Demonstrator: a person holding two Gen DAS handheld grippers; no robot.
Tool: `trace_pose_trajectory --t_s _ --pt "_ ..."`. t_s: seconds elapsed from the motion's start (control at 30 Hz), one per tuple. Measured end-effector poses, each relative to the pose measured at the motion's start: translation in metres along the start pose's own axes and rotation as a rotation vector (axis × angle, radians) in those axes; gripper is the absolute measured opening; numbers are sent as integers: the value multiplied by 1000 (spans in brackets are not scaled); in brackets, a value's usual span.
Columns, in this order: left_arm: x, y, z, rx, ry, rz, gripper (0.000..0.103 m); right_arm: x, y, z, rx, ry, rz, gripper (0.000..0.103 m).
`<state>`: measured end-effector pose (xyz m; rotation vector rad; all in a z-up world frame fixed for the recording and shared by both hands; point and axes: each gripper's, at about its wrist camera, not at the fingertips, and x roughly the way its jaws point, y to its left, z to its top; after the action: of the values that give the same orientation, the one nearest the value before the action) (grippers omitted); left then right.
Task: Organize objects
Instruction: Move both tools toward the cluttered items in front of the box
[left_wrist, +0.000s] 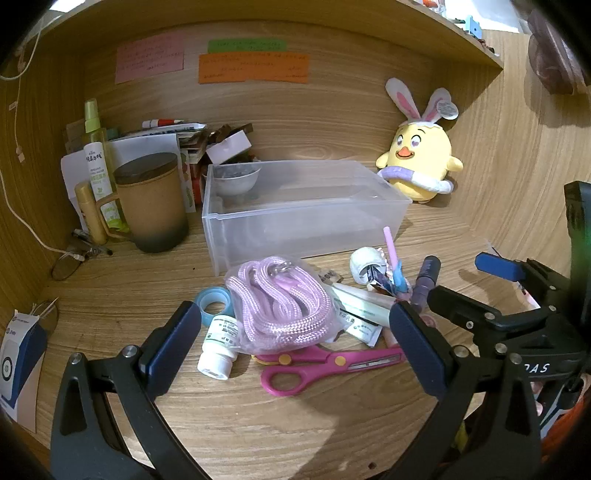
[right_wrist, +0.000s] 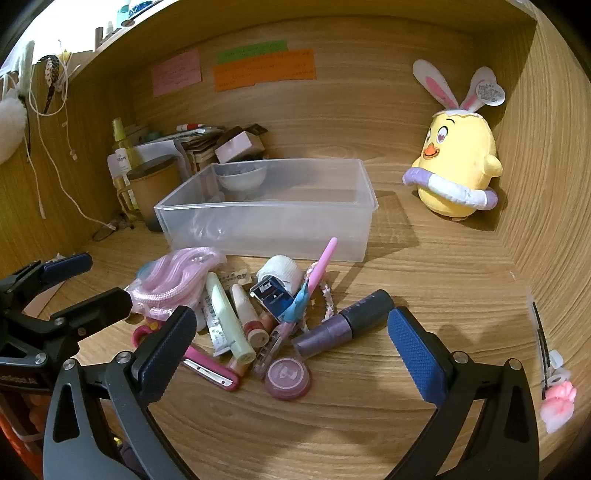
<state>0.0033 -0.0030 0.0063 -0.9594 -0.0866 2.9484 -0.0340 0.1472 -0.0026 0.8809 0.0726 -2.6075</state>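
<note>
So both grippers are hovering over the wooden desk (left_wrist: 258, 424) with their jaws spread wide and nothing between them. The left gripper (left_wrist: 295, 343) sits above the bagged pink rope (left_wrist: 280, 302), with the pink scissors (left_wrist: 325, 363) just under it and a small white medicine bottle (left_wrist: 218, 349) lying next to a roll of blue tape (left_wrist: 212, 304). The right gripper (right_wrist: 291, 339) is over the other side of the pile: a purple nail polish bottle (right_wrist: 343, 325), a round pink compact (right_wrist: 288, 378), a pale green tube (right_wrist: 227, 317) and a pink pen (right_wrist: 321, 267) leaning up across a roll of white bandage (right_wrist: 282, 273). All of that clutter is heaped just in front of the clear plastic bin (right_wrist: 266, 221), which only has a small grey bowl (right_wrist: 242, 177) in its back left corner. A yellow chick plush (right_wrist: 458, 166) with bunny ears sits off to the right against the wall, and a brown lidded mug (left_wrist: 151, 203) stands left of the bin.
</note>
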Motion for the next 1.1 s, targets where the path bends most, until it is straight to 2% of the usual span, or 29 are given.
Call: trace_pose_trajectory --t_s 0.73,1.1 --pt "-2 4 -3 -14 3 -11 103 1 0 -2 -1 9 -14 103" --pt "1 8 -7 -33 35 -29 103 -3 2 -6 -19 1 -31 103"
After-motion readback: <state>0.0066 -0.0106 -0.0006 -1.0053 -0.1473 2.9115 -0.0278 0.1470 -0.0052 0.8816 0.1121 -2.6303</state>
